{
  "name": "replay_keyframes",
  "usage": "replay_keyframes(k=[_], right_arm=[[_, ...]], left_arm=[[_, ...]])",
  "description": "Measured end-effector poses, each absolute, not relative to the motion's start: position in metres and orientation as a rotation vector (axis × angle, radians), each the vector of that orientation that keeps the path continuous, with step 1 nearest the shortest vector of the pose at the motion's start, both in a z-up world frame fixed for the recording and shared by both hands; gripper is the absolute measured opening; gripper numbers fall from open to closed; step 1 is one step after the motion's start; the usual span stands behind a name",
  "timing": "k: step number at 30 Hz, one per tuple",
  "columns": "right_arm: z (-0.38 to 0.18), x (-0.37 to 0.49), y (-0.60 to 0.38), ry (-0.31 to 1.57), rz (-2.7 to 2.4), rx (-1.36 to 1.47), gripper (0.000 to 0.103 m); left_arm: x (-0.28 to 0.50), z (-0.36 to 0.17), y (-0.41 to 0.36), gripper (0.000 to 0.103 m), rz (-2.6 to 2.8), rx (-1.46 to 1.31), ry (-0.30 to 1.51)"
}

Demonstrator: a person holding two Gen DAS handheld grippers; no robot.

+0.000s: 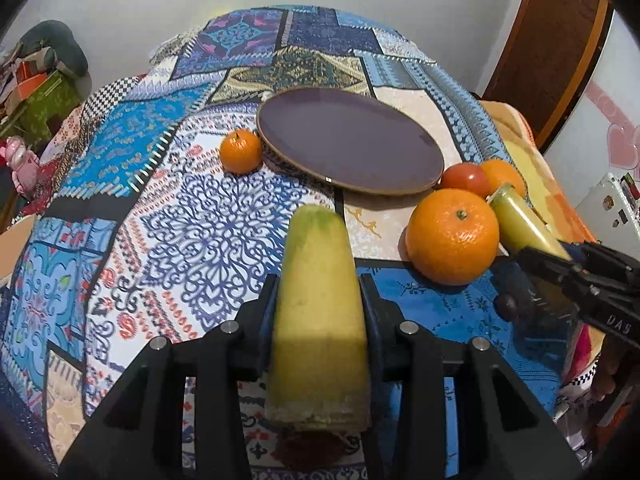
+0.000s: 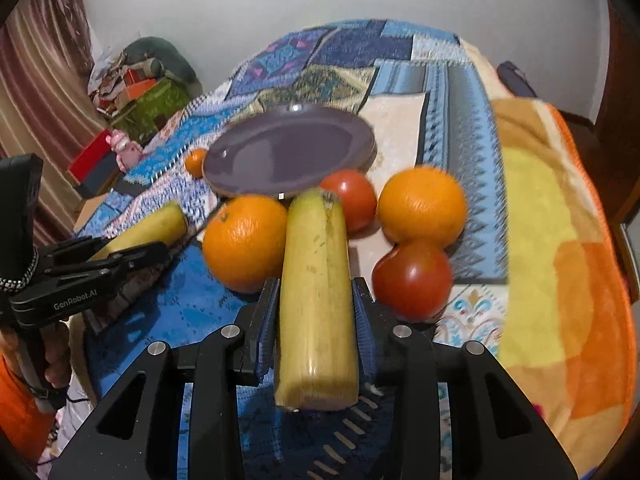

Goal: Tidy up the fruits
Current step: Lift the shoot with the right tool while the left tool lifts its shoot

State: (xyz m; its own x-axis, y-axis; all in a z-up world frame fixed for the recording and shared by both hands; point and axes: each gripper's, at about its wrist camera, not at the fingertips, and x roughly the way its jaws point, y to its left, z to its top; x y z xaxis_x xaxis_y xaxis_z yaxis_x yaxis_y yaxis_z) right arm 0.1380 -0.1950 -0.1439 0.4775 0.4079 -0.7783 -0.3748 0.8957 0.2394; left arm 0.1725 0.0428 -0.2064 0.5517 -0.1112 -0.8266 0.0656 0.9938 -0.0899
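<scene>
My left gripper (image 1: pixel 320 284) is shut on a yellow banana piece (image 1: pixel 316 300) with a greenish tip, held above the patterned cloth. My right gripper (image 2: pixel 316 292) is shut on a second banana piece (image 2: pixel 316 292); both show in the other view too, the right gripper (image 1: pixel 560 264) and the left gripper (image 2: pixel 132 252). An empty purple plate (image 1: pixel 348 140) lies ahead, also in the right wrist view (image 2: pixel 288 152). A small orange (image 1: pixel 241 151) sits left of the plate. A large orange (image 1: pixel 452 236), a tomato (image 1: pixel 466 178) and another orange (image 1: pixel 502 176) lie to its right.
In the right wrist view, two oranges (image 2: pixel 244 244) (image 2: pixel 422 206) and two tomatoes (image 2: pixel 352 200) (image 2: pixel 414 276) crowd around the held banana. An orange-yellow blanket (image 2: pixel 560 240) covers the right side. Clutter and boxes (image 2: pixel 148 92) stand at the far left by the wall.
</scene>
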Motion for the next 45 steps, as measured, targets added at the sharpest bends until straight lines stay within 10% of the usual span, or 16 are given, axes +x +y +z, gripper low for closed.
replay_keyframes(k=[45], right_arm=[[-0.069, 0.199, -0.174, 0.72, 0.488, -0.045, 0.031]], left_arm=[[0.209, -0.131, 0.044, 0.038, -0.112, -0.061, 0.835]])
